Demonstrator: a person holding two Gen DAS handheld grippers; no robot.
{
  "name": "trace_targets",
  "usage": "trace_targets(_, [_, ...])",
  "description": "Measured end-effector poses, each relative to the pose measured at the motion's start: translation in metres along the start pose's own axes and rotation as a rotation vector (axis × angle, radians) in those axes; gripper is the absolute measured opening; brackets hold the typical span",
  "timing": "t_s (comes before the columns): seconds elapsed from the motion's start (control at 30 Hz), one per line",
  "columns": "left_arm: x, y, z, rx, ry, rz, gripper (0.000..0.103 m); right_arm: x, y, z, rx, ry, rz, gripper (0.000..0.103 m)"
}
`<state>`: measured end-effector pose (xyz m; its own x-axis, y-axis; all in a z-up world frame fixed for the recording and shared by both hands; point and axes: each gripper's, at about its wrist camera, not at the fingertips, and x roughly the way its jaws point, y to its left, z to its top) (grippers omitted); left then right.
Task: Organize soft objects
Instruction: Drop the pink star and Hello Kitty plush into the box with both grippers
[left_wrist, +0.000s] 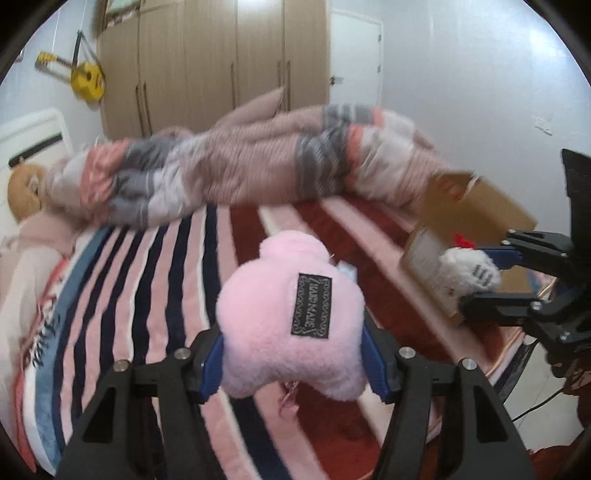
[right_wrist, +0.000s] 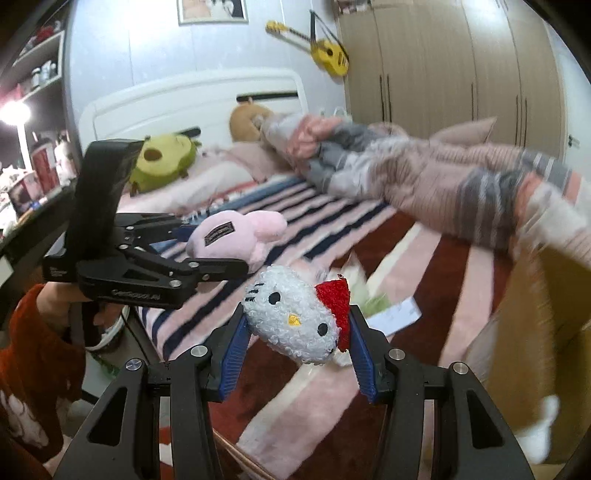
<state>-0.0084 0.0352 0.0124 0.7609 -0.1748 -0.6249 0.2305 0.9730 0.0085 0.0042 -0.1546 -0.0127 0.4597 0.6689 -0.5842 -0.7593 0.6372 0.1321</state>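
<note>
My left gripper (left_wrist: 293, 363) is shut on a pink plush toy (left_wrist: 291, 332) with a black label, held above the striped bed. It also shows in the right wrist view (right_wrist: 207, 254), with the pink plush (right_wrist: 236, 236) between its fingers. My right gripper (right_wrist: 297, 350) is shut on a white cat-face plush with a red bow (right_wrist: 295, 317). In the left wrist view the right gripper (left_wrist: 491, 273) holds that white plush (left_wrist: 469, 273) in front of an open cardboard box (left_wrist: 476, 210).
A striped blanket (left_wrist: 166, 280) covers the bed. A bunched pink and grey quilt (left_wrist: 229, 166) lies across the far side. A green plush (right_wrist: 162, 162) and a tan plush (right_wrist: 245, 122) sit by the headboard. The cardboard box (right_wrist: 543, 317) is at my right. Wardrobes stand behind.
</note>
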Motion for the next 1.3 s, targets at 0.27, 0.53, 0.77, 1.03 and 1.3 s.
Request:
trace_targets(0.27, [-0.015,-0.083,0.068,0.090,-0.068,-0.139,0.060,-0.079,-0.026,0.022,0.002,-0.101,-0.092,0.047])
trace_targets(0.53, [0.034,-0.171,0.119,0.185,-0.014,-0.271,0.060,-0.120,-0.105,0.002,0.104,-0.044,-0.308,0.047])
trace_targets(0.77, [0.081,-0.218,0.126,0.219,0.073,-0.332,0.060,-0.109,-0.157,-0.027,0.168,0.055,-0.360,0.053])
trace_targets(1.03, [0.115,-0.231,0.121,0.238,0.145,-0.317,0.062,-0.099,-0.170,-0.041,0.173,0.100,-0.381,0.062])
trace_targets(1.3, [0.120,-0.226,0.116,0.228,0.153,-0.303,0.076,-0.099,-0.166,-0.043,0.158,0.111,-0.378,0.064])
